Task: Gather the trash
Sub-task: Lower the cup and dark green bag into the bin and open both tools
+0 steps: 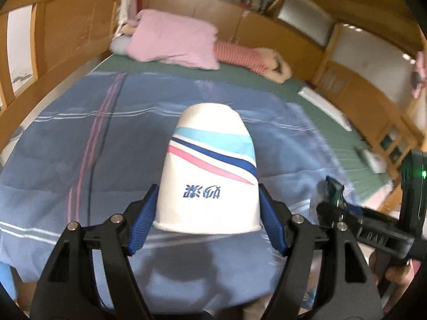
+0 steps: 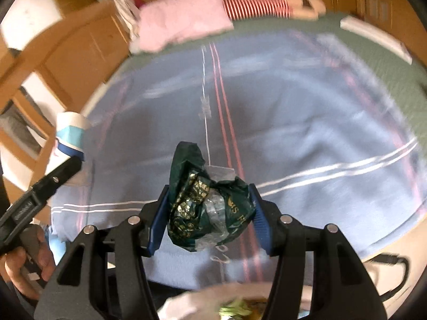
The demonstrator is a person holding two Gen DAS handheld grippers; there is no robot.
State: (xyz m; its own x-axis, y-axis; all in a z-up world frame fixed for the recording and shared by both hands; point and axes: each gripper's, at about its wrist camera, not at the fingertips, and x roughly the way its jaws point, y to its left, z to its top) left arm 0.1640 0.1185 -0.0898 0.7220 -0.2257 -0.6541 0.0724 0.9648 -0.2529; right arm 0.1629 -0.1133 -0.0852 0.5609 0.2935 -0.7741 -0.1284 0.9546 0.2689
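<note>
Both tools were loaded. Left gripper (image 1: pixel 206 220) had its blue pads (image 1: pixel 142 222) clamped on the sides of a white paper cup (image 1: pixel 210 176), jaws fairly wide because the cup is wide. Cup was upside down relative to the tool: rim nearest the camera, base pointing away from it, with light-blue, navy and pink stripes and blue printed characters on the wall. It hung clear above the blue striped blanket (image 1: pixel 80 138), with a shadow on the cloth just under the jaws.

Right gripper (image 2: pixel 208 216) was about half closed, its pads pinching a crumpled dark green wrapper (image 2: pixel 192 186) with gold print and some clear plastic bunched in it. Wrapper stuck out ahead of the fingertips and filled the gap between them, and was also off the blanket.

From the right wrist view, the cup and the other tool sat off to the left edge, with a hand (image 2: pixel 24 269) on that tool's handle. From the left wrist view, the wrapper and right tool showed at the lower right.

Beyond both tools: pink pillow (image 1: pixel 173 42) at the far end of the bed, a red-and-white striped item (image 1: pixel 240 56) just right of it, green sheet (image 1: pixel 240 77) under them, wooden cabinets (image 1: pixel 66 26) around. Right view was motion-blurred. Below the right jaws, something pale with green bits (image 2: pixel 234 309); can't tell what.
</note>
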